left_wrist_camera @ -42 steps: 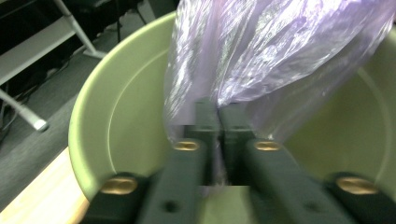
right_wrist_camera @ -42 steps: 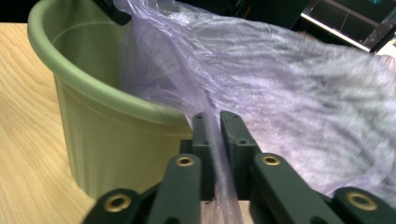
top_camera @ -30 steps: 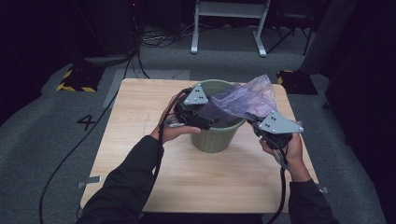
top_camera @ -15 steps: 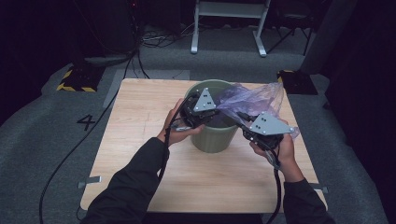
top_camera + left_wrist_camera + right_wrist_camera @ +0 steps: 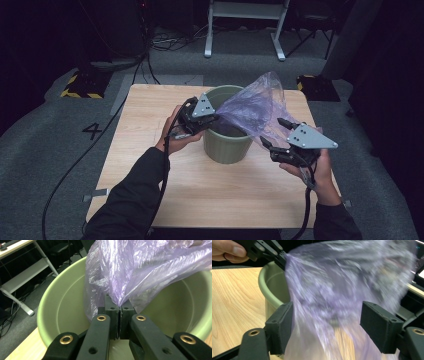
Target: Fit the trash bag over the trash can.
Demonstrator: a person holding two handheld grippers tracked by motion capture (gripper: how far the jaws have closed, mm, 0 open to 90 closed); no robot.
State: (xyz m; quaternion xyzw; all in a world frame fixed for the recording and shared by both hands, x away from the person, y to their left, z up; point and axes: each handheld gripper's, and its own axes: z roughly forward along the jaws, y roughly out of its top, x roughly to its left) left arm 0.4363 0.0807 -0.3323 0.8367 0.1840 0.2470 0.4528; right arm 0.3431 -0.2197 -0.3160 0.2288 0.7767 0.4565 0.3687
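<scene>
A green bucket (image 5: 227,145) stands mid-table. A thin purple plastic bag (image 5: 255,107) stretches from the bucket's left rim up and over its right side. My left gripper (image 5: 212,119) is at that left rim, shut on a gathered edge of the bag (image 5: 140,270) over the bucket's inside (image 5: 62,307). My right gripper (image 5: 276,133) hovers to the right of the bucket, open. In the right gripper view the blurred bag (image 5: 342,290) hangs loose between the wide-apart jaws of my right gripper (image 5: 327,325), with the bucket (image 5: 272,287) and the left gripper (image 5: 279,255) behind.
The wooden table (image 5: 150,165) has bare room left of and in front of the bucket. A white frame's legs (image 5: 245,30) stand behind the table. A cable (image 5: 100,140) runs over the grey floor at left, near a yellow-black striped block (image 5: 80,87).
The right gripper has drawn back to the right and toward the front edge, and its jaws now stand open. The bag has billowed higher over the bucket's right side. The left gripper has barely moved.
</scene>
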